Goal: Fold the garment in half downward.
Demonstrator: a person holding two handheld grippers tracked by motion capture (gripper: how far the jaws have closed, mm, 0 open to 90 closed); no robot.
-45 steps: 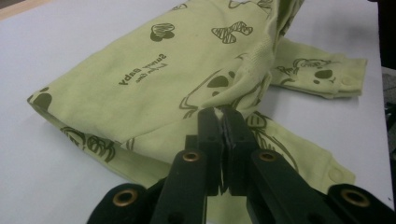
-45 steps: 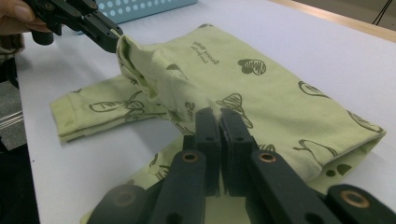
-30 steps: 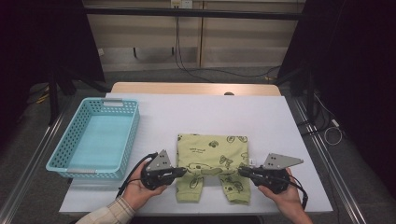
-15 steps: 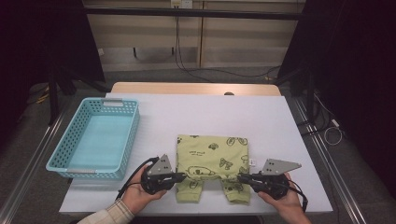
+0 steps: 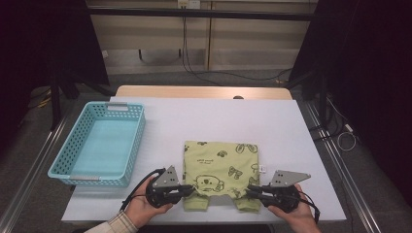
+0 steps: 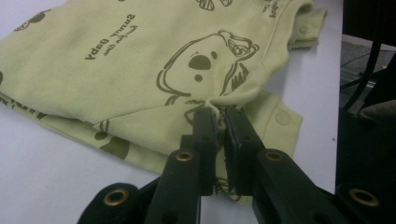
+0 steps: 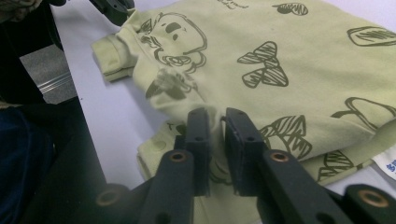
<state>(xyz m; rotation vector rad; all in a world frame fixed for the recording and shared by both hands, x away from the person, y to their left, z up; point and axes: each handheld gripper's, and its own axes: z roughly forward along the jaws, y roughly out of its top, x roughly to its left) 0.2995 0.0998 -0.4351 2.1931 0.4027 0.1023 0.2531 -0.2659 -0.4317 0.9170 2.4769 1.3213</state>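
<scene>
Two hand-held grippers, left and right, have just begun easing their jaws apart, a pinch of the folded green baby bodysuit between each pair. It lies on the counter beside the turquoise basket. Fold looks done; next, release cleanly.

White table: 1 turquoise basket is set at its left, 1 folded yellow-green printed garment is laid near the front edge.
</scene>
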